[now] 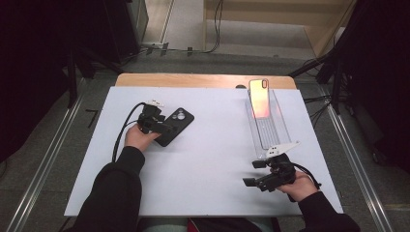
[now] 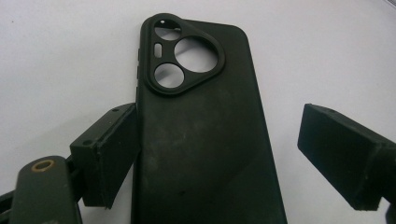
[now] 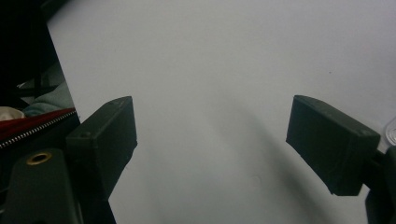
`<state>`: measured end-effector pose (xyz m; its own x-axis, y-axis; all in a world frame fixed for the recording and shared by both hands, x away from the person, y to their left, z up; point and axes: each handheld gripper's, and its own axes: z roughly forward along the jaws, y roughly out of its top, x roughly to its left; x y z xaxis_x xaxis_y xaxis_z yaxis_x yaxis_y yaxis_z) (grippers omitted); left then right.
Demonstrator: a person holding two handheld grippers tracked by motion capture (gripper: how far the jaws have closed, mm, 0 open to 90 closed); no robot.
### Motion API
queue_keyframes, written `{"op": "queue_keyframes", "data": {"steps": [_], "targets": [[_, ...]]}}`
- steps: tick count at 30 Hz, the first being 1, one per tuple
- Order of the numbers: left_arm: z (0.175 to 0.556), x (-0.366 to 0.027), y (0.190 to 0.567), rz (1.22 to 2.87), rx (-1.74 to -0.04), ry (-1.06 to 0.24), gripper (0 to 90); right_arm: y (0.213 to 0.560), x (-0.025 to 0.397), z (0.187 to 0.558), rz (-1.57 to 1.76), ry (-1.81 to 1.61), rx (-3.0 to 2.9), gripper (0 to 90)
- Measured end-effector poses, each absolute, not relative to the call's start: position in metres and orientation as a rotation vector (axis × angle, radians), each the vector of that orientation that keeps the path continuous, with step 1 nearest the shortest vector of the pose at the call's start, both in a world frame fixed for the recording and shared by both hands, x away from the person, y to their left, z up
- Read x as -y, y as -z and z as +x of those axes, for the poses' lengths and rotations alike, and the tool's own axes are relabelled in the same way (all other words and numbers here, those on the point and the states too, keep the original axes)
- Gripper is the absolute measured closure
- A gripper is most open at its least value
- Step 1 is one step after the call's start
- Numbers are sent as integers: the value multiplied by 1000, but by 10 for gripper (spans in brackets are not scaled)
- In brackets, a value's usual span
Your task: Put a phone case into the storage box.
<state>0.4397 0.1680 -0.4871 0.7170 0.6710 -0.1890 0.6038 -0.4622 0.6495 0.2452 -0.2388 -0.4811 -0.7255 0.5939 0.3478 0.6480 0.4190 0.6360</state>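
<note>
A black phone case (image 2: 205, 140) lies back up on the white board (image 1: 212, 159), its triangular camera cut-out at the far end. My left gripper (image 2: 219, 140) is open astride it. The left jaw touches the case's edge and the right jaw stands apart from the other edge. In the high view the case (image 1: 178, 123) lies at the left of the board with the left gripper (image 1: 162, 128) over its near end. My right gripper (image 1: 254, 173) is open at the front right, with bare white board between its jaws (image 3: 212, 135).
A phone (image 1: 259, 98) with a glowing orange screen leans in a clear plastic stand (image 1: 270, 128) at the back right, just beyond the right gripper. The table's wooden edge (image 1: 203, 80) runs along the back. Metal rails and cables flank the table.
</note>
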Motion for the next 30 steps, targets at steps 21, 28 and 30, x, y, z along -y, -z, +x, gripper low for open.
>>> {"op": "queue_keyframes", "data": {"steps": [21,28,30], "targets": [[425,-159,505,2228,-964,-317,121,482,236,245,-1123,1193,2601,145],[421,-156,507,2239,-942,-370,120,483,236,245,-1122,1194,2601,145],[420,-155,508,2241,-940,-392,120,483,236,245,-1123,1192,2600,145]]}}
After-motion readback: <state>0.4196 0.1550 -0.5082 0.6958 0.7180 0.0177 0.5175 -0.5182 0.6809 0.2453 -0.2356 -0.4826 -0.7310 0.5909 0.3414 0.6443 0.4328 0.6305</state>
